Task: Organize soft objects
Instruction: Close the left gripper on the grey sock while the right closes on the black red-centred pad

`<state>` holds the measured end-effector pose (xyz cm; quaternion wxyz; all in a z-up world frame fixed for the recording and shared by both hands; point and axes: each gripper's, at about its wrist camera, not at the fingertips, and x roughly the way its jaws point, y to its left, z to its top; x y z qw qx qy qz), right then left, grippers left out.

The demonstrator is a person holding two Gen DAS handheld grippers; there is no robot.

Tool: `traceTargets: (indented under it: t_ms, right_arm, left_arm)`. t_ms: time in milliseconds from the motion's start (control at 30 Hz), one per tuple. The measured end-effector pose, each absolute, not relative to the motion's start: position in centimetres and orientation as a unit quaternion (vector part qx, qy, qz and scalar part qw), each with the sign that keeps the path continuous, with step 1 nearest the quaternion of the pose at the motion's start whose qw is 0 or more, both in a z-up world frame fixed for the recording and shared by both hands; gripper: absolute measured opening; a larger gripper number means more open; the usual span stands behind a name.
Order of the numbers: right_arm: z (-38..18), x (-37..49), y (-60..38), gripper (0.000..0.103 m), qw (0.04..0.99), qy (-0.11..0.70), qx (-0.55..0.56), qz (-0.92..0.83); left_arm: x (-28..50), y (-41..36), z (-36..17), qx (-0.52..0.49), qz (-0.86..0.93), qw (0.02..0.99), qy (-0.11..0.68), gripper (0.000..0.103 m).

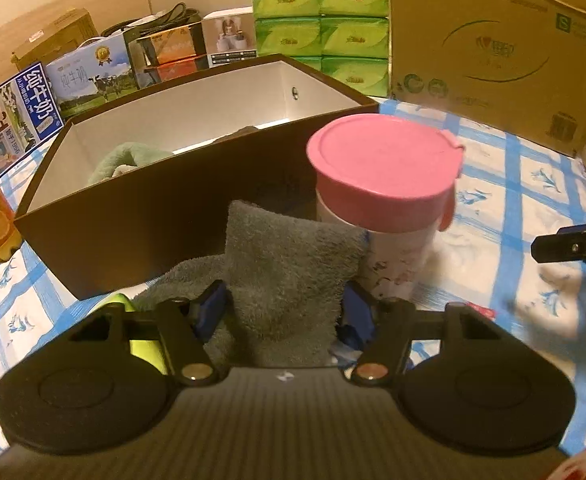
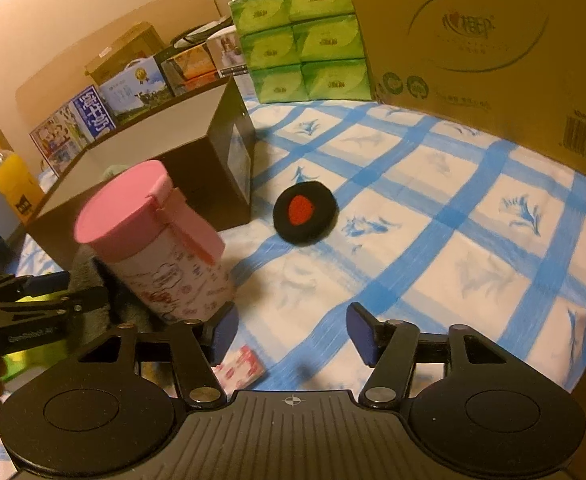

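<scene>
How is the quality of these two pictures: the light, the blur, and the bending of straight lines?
Left wrist view: warm, dim light; the pink-lidded canister is slightly blurred at its right edge, and the brown box has bowed edges from the fisheye lens. Right wrist view: the same yellow cast; the checked cloth has curved lines, and the black and red pad looks fairly sharp.

A: Which markings are legible?

B: The blue milk carton [image 1: 39, 100] carries large white characters "纯牛奶"; the carton with the cow picture [image 1: 93, 76] beside it repeats "纯牛奶" in smaller print; the big cardboard box [image 1: 493, 48] bears a square "S" mark at its upper right corner and a barcode low on its side.

A: Anything else?

B: Print on the green tissue packs [image 1: 321, 32] and the pink-lidded canister [image 1: 385, 208] is too small to read.
</scene>
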<state>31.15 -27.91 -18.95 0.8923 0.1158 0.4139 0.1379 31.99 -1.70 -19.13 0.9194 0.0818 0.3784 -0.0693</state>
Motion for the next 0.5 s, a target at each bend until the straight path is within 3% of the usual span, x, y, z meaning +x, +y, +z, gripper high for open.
traceTargets:
  t_ms: [67,133,267,500]
  right_arm:
    - [-19.5,32.0,-27.7,0.067,0.895,0.411,0.106,0.138]
    - [-20.0,33.0,-27.5,0.070,0.895,0.412,0.101,0.141]
    - [-21.2,35.2,-27.1,0.076,0.900,0.402,0.083,0.147]
    - [-23.2,39.2,-25.6,0.076,0.905,0.388,0.041,0.169]
  left_arm:
    - [32.4,-1.3,-19.4,0.076,-0.068,0.920,0.379,0.021]
    - [32.8,-0.7,-19.6,0.066,-0.063,0.920,0.380,0.011]
    - [33.3,1.0,-19.4,0.046,-0.051,0.926,0.372,0.008]
    - [34.9,3.0,-19.3,0.022,-0.024,0.930,0.366,0.008]
